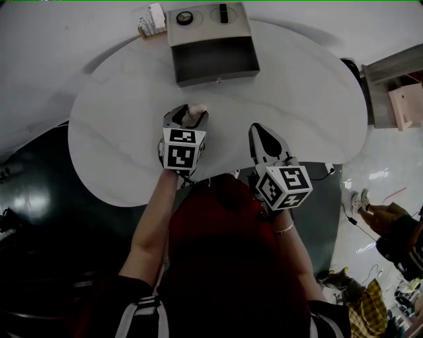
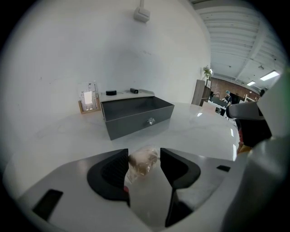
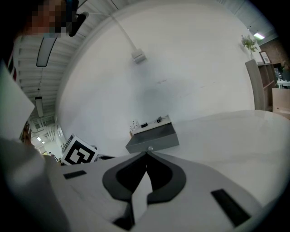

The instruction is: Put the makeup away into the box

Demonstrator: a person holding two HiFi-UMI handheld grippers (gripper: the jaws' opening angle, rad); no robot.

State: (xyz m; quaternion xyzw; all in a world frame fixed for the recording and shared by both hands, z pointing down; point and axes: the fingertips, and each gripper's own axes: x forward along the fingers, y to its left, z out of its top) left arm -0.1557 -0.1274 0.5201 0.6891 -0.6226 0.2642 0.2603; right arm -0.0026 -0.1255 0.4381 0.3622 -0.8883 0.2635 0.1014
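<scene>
- Head view: white rounded tabletop (image 1: 106, 112) from steeply above; grey box (image 1: 213, 63) at the far edge, drawer part drawn out toward the person, cavity open upward to take things from above
- On the box's closed top, a round compact (image 1: 184, 18) and a dark stick (image 1: 223, 12); just beside its left corner, a small card stand (image 1: 153, 20); none of them in the way
- Left gripper (image 1: 192, 111) over mid-tabletop, jaws clenched on a small beige makeup piece (image 1: 194, 117); pinched by its sides, probably so as to fall free on release; lifted or resting on the surface, impossible to tell; right gripper (image 1: 267, 140) nearer the person's edge, seemingly parked out of the way
- Left gripper view: makeup piece (image 2: 142, 161), apparently in clear wrapping, squeezed between both dark jaws; box (image 2: 136, 115) straight ahead, knob (image 2: 151, 121) facing; bare tabletop between, nothing to steer round; front wall of the drawer the one lip to clear, so likely a carry up and over
- Right gripper view: jaws pressed together tip to tip, nothing between; box (image 3: 154, 136) ahead and well apart; marker cube (image 3: 79, 152) of the left gripper at lower left; wide bare tabletop to the right, its rounded edge curving away; ample room on that side
</scene>
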